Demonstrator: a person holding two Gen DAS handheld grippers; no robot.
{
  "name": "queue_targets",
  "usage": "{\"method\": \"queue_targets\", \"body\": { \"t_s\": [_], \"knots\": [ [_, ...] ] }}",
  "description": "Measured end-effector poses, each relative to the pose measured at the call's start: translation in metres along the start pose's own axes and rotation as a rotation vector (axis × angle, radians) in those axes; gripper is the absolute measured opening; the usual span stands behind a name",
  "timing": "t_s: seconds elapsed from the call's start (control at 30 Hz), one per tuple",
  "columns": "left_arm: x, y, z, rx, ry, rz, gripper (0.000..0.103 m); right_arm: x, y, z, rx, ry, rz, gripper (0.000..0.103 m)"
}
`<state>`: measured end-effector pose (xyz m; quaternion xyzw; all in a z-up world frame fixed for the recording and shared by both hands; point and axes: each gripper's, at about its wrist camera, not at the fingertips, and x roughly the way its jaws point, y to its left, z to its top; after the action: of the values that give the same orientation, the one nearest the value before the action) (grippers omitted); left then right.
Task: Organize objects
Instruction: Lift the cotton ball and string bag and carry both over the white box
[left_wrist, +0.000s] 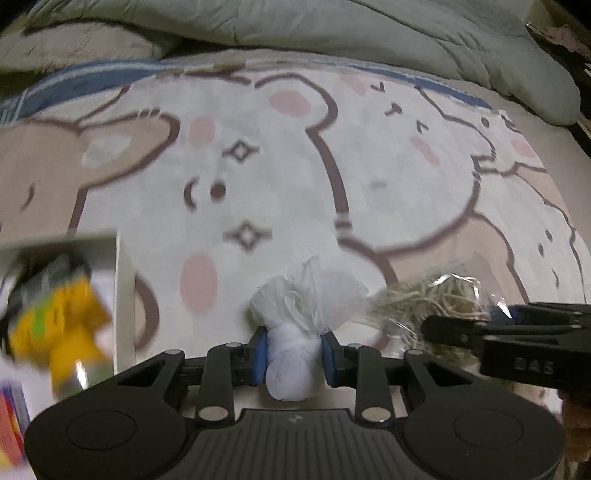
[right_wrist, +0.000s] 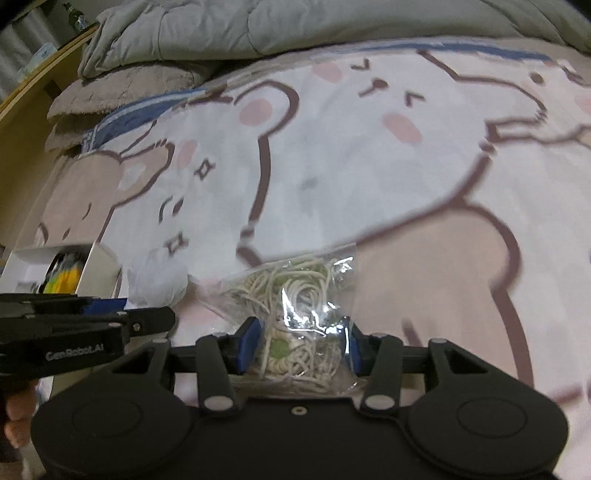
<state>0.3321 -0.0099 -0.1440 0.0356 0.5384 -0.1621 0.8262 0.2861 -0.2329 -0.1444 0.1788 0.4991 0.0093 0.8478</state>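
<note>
From the left wrist we see our left gripper (left_wrist: 293, 354) clamped on a white tied bundle (left_wrist: 295, 332), with a blurred yellow packet (left_wrist: 55, 332) at nine o'clock. Only the right wrist view shows our right gripper (right_wrist: 301, 347) pinching a clear bag of coiled cord (right_wrist: 295, 306), plus a white box (right_wrist: 33, 266) at nine o'clock on the bear-print blanket (right_wrist: 369, 166).

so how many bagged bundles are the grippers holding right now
2: a white tied bundle clamped in the left gripper, and a clear bag of string in the right gripper. Others may sit in the white box, partly hidden.
</note>
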Motion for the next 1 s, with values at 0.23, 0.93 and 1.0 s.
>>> {"method": "queue_targets", "body": {
  "t_s": [0.23, 0.93, 1.0],
  "knots": [
    [-0.023, -0.009, -0.057, -0.032, 0.002, 0.008, 0.031, -0.043, -0.013, -0.052, 0.048, 0.083, 0.018, 0.053],
    [-0.049, -0.016, -0.114, -0.133, -0.053, 0.011, 0.031, -0.048, 0.027, -0.031, -0.608, 0.071, 0.211, 0.078],
    [-0.048, -0.016, -0.114, -0.137, -0.052, 0.011, 0.031, -0.042, 0.024, -0.035, -0.603, 0.123, 0.221, 0.078]
  ]
}}
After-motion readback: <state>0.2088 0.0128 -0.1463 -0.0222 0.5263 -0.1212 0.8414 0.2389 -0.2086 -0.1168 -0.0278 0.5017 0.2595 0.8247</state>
